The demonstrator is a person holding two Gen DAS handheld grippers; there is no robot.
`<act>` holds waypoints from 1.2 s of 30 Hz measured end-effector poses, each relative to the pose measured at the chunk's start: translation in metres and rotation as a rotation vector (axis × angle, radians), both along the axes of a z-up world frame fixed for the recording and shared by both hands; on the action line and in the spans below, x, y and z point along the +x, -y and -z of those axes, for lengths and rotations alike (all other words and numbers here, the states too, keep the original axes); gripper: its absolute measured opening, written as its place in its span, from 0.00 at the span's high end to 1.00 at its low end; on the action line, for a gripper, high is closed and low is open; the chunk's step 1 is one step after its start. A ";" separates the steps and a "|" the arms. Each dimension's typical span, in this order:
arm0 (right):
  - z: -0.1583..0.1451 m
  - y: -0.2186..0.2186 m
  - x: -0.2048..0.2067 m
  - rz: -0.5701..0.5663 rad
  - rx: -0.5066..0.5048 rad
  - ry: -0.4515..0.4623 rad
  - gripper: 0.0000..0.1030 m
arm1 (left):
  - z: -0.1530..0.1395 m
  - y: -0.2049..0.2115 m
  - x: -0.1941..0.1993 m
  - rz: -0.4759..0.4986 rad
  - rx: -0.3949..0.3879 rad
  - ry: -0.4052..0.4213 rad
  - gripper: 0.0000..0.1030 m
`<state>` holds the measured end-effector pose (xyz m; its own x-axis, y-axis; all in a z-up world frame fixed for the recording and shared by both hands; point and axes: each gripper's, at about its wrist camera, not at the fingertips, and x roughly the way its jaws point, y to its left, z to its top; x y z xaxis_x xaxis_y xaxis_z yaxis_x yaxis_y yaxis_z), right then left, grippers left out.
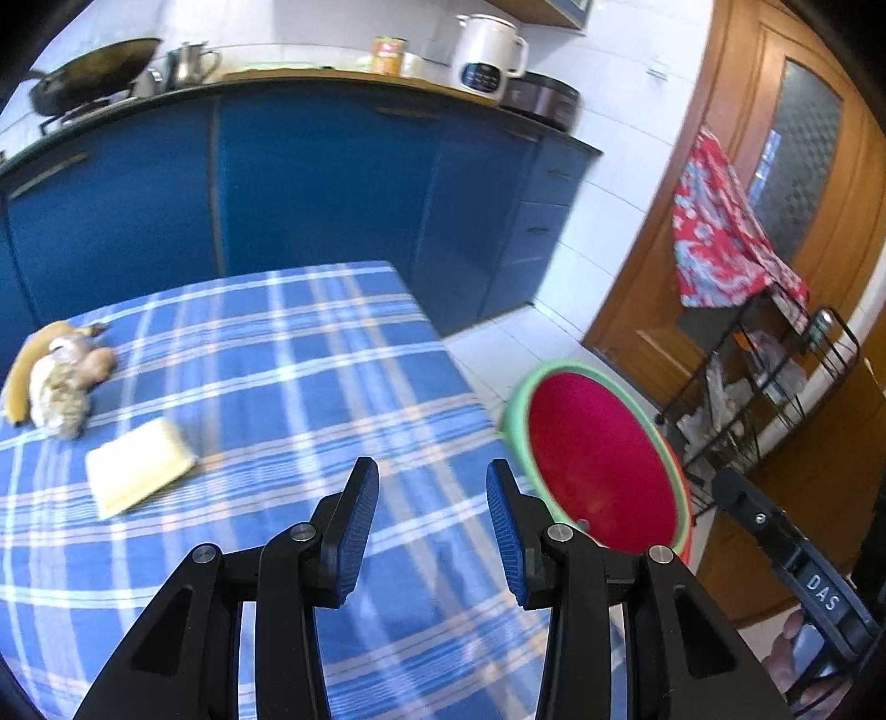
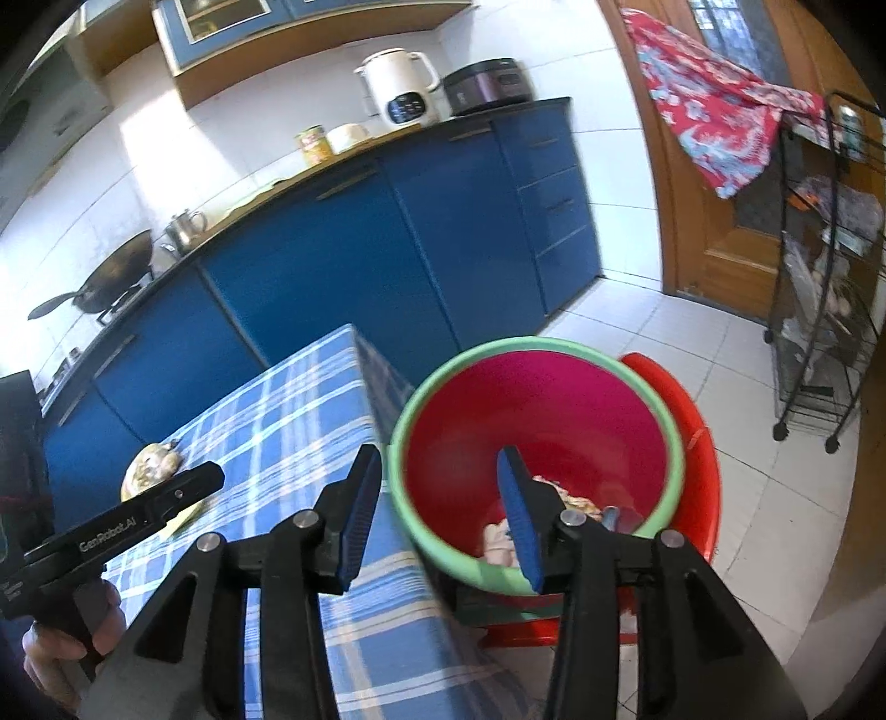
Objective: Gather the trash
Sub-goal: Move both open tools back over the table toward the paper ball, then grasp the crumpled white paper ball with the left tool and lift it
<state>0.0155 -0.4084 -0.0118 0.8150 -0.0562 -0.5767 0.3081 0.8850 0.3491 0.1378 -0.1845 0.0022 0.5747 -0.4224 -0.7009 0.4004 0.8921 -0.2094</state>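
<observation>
A red basin with a green rim [image 1: 598,459] [image 2: 537,421] sits on a red stool [image 2: 698,443] beside the table's right edge; scraps of trash [image 2: 576,504] lie in its bottom. On the blue plaid table [image 1: 277,360] lie a banana peel [image 1: 25,365], a crumpled brownish wad [image 1: 63,387] and a pale yellow sponge-like pad [image 1: 138,473], all at the left. My left gripper [image 1: 432,493] is open and empty above the table. My right gripper [image 2: 440,482] is open and empty over the basin's near rim. The left gripper's body also shows in the right wrist view [image 2: 127,526].
Blue kitchen cabinets [image 1: 310,183] stand behind the table, with a wok [image 1: 88,72], kettle [image 1: 487,52] and cooker on the counter. A black wire cart [image 2: 825,288] with a red patterned cloth [image 2: 714,105] stands by a wooden door at the right. White tiled floor [image 2: 736,399] surrounds the stool.
</observation>
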 end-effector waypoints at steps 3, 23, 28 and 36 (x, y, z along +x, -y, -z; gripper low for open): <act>-0.004 -0.014 0.006 -0.032 -0.001 0.005 0.53 | -0.004 -0.019 0.001 -0.039 0.005 0.012 0.60; -0.020 -0.120 0.077 -0.238 0.005 -0.009 0.49 | -0.008 -0.164 0.031 -0.316 0.047 0.035 0.60; -0.020 -0.140 0.095 -0.265 -0.002 -0.021 0.49 | 0.002 -0.186 0.049 -0.358 0.059 0.011 0.60; -0.011 -0.159 0.120 -0.289 -0.008 -0.052 0.48 | 0.027 -0.205 0.085 -0.410 0.092 -0.024 0.49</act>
<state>0.1353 -0.2490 -0.0012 0.7675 0.1691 -0.6183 0.0603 0.9412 0.3323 0.2225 0.0203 -0.0245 0.6654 -0.0974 -0.7401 0.0044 0.9919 -0.1266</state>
